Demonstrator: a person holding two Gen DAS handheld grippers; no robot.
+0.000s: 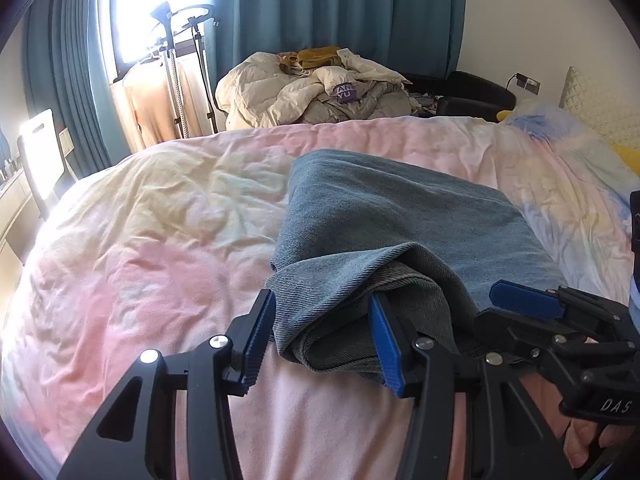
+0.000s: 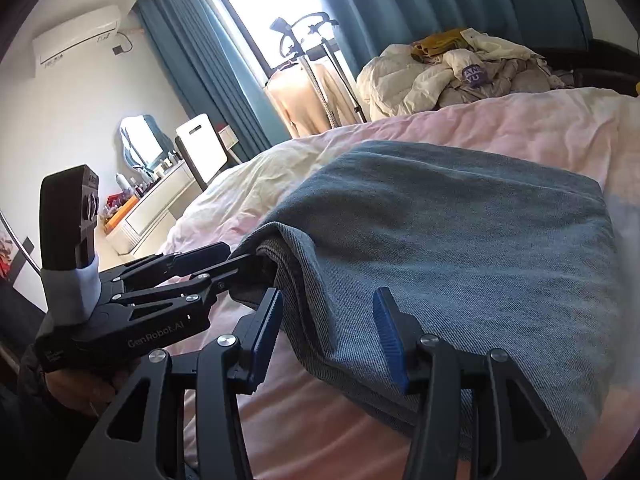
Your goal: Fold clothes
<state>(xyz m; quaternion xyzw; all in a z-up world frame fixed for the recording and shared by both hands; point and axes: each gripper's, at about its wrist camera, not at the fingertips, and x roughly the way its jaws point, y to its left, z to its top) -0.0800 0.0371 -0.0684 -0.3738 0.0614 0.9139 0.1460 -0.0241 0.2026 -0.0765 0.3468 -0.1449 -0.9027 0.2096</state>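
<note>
Blue jeans (image 1: 400, 216) lie folded into a thick rectangle on the pink and yellow bed cover (image 1: 160, 240). The near left corner of the fold bunches between the blue pads of my left gripper (image 1: 324, 336), which is shut on it. In the right wrist view the left gripper (image 2: 244, 258) reaches into that same corner of the jeans (image 2: 460, 220) from the left. My right gripper (image 2: 328, 336) is open, its fingers straddling the near edge of the denim without pressing it. One of its blue pads (image 1: 528, 300) rests over the jeans at the right of the left wrist view.
A heap of pale duvets and clothes (image 1: 312, 92) sits beyond the bed's far edge. A garment stand (image 1: 176, 80) and a white chair (image 1: 40, 152) are by the teal curtains. A dressing table (image 2: 160, 200) stands to the left. Pillows (image 1: 592, 104) are at the right.
</note>
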